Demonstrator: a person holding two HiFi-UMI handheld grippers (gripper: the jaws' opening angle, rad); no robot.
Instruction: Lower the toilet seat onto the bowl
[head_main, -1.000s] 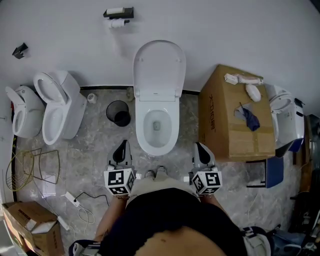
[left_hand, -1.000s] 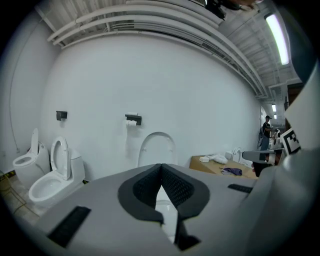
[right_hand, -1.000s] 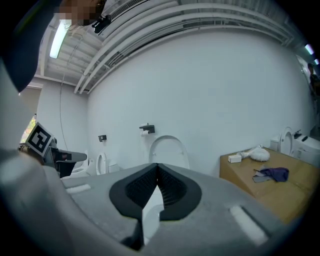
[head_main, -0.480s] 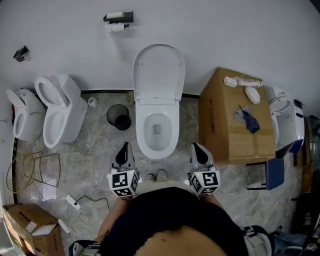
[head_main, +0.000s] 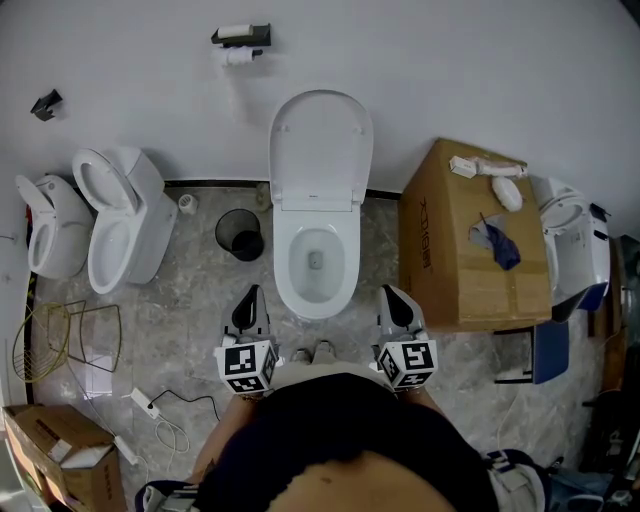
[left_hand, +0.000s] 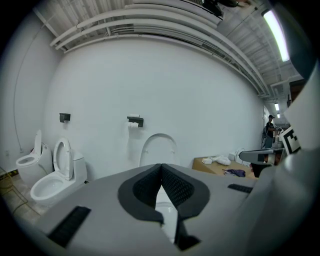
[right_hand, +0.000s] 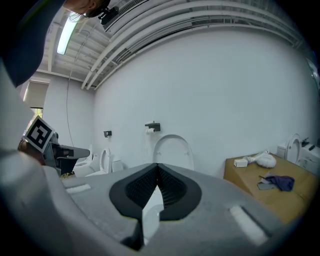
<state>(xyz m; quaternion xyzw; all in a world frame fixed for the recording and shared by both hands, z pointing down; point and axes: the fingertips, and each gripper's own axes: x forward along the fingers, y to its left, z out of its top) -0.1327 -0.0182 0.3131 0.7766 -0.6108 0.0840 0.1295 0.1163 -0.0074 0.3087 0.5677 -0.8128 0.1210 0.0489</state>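
A white toilet stands against the wall, its seat and lid (head_main: 320, 145) raised upright above the open bowl (head_main: 315, 265). My left gripper (head_main: 247, 293) hangs shut and holds nothing, short of the bowl's front left. On the bowl's front right, my right gripper (head_main: 393, 292) is likewise shut and apart from it. In the left gripper view the closed jaws (left_hand: 161, 165) point at the raised lid (left_hand: 159, 146). The right gripper (right_hand: 157, 165) also faces the lid (right_hand: 173, 149) from a distance.
Two more white toilets (head_main: 122, 218) stand at the left and a black bin (head_main: 238, 230) sits beside the bowl. A large cardboard box (head_main: 462, 240) crowds the right side. A paper holder (head_main: 240, 37) hangs on the wall. A wire rack (head_main: 60, 338) and cable (head_main: 160, 402) lie on the floor.
The whole scene sits slightly lower in the head view. Both grippers stay shut in about the same place before the bowl; the seat is still up.
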